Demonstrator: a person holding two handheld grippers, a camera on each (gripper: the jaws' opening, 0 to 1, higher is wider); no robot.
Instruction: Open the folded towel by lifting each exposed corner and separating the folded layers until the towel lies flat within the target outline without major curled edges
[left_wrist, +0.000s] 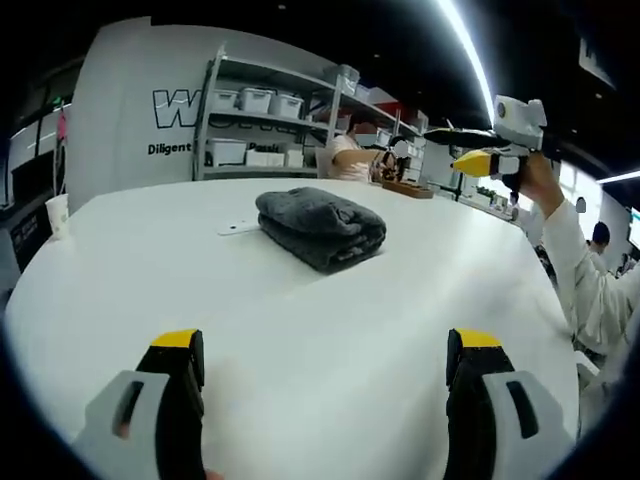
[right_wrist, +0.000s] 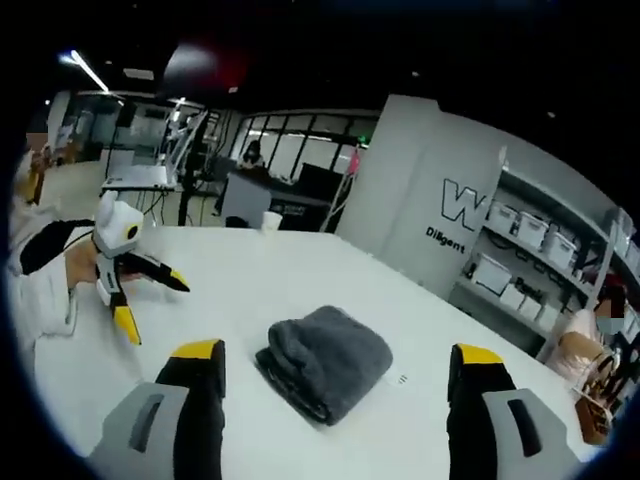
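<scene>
Left gripper view: folded dark grey terry towel (left_wrist: 322, 227) lies mid white table (left_wrist: 300, 330), bare tabletop all around. Left gripper (left_wrist: 325, 375) and right gripper (right_wrist: 335, 385) hover, jaws apart.

Dark grey plush fabric towel (left_wrist: 322, 226) (right_wrist: 325, 363), still folded into a thick rectangular bundle, several layers stacked, rounded fold edges visible. Lies flat on the white desk (left_wrist: 300, 320) (right_wrist: 260, 290), near its middle, untouched, nothing holding it.
</scene>
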